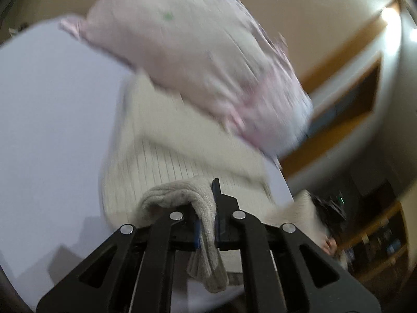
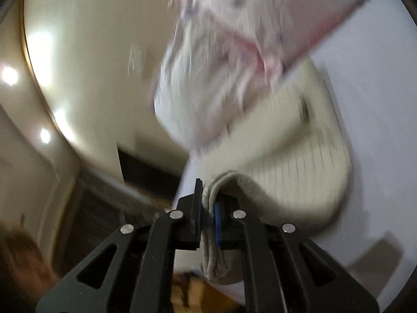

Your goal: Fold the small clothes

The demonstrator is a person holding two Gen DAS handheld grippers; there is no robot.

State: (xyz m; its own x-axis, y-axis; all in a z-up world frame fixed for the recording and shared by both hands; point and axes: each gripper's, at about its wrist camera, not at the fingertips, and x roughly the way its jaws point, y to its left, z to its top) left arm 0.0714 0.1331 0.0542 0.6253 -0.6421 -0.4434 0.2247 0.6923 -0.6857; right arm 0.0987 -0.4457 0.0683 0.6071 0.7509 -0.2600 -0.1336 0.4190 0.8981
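Observation:
A cream ribbed knit garment [image 1: 166,161] lies over a white table [image 1: 52,120], held up at one edge. My left gripper [image 1: 207,208] is shut on a bunched fold of its knit hem. My right gripper [image 2: 208,208] is shut on another fold of the same garment [image 2: 299,143]. A pale pink printed garment [image 1: 198,60] lies on the cream one at its far end; it also shows in the right wrist view [image 2: 221,73]. Both views are motion-blurred.
The white table [image 2: 378,130] edge runs beside the garments. Beyond it are beige walls, wooden shelving [image 1: 375,242] and a dark doorway [image 2: 146,172]. Bright lamps [image 2: 10,75] glare at the left of the right wrist view.

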